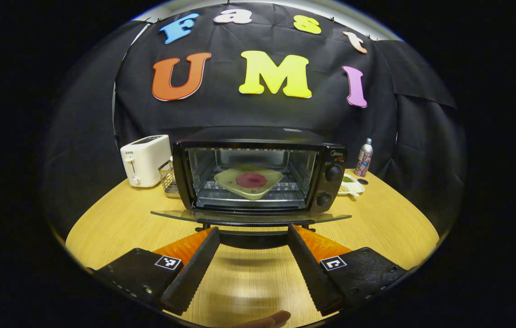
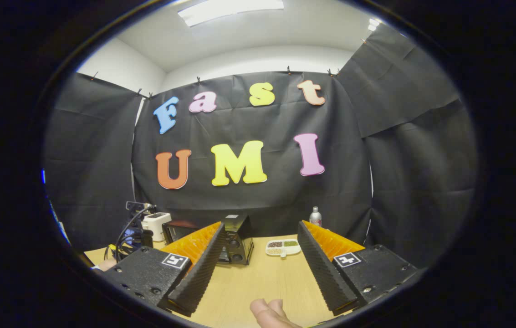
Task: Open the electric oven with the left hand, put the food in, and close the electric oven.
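In the left gripper view, a white toaster (image 1: 145,160) stood at the far left of the wooden counter (image 1: 116,223). Just beside it on the right was a small wire basket (image 1: 167,176); I could not tell what was in it. In the middle sat the black electric oven (image 1: 258,175) with its glass door (image 1: 251,217) hanging down flat. Inside, on the rack, lay a pale plate (image 1: 248,182) with a round red piece of food (image 1: 251,179) on it. To the right of the oven was a white tray (image 1: 351,184) with little bits of green stuff in it, and behind that stood a bottle (image 1: 364,157).

The left gripper (image 1: 253,239) hung near the door, its fingers wide apart and holding nothing.

In the right gripper view, the right gripper (image 2: 261,237) was well back from the oven, its fingers also wide apart with nothing between them.
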Demonstrator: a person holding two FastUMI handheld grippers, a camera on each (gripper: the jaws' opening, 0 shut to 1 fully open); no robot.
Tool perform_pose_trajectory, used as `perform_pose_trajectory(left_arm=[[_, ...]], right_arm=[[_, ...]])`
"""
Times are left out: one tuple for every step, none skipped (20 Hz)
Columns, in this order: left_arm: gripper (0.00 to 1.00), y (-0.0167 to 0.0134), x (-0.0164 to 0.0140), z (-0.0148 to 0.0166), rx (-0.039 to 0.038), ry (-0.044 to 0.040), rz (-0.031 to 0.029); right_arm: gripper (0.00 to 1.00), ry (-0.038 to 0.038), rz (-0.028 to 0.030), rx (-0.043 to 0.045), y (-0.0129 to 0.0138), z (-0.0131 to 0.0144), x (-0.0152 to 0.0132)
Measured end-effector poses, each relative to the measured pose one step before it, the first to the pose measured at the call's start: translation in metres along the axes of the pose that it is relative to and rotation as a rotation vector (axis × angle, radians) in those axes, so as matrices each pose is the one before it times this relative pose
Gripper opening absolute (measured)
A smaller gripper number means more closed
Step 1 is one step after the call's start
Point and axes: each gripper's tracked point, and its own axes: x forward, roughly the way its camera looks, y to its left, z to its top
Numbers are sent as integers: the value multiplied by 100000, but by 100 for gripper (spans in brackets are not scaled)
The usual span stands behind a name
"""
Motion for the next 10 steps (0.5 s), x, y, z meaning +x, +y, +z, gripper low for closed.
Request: perform_pose_trajectory(left_arm=[[95, -36, 104, 688, 690, -1021, 65], [96, 4, 185, 639, 145, -1039, 142], [96, 81, 300, 636, -377, -1169, 273], [96, -65, 342, 459, -346, -143, 379], [95, -151, 92, 491, 829, -301, 351], [95, -27, 340, 710, 1260, -900, 428], [95, 47, 498, 723, 841, -1006, 407], [95, -23, 487, 759, 635, -1756, 284], [95, -8, 489, 625, 350, -901, 81], [95, -11, 454, 597, 65, -662, 131]], right_arm=[[96, 436, 141, 463, -110, -193, 245], [96, 468, -169, 434, -351, 200, 565], [96, 297, -446, 406, -298, -242, 218], [100, 328, -503, 272, -337, -144, 266], [100, 562, -592, 183, -287, -299, 259], [100, 573, -510, 134, -346, -226, 254], [100, 710, -496, 105, -293, -253, 188], [96, 674, -559, 54, -278, -240, 194], [96, 632, -442, -69, -269, -201, 62], [96, 522, -318, -219, -243, -100, -12]])
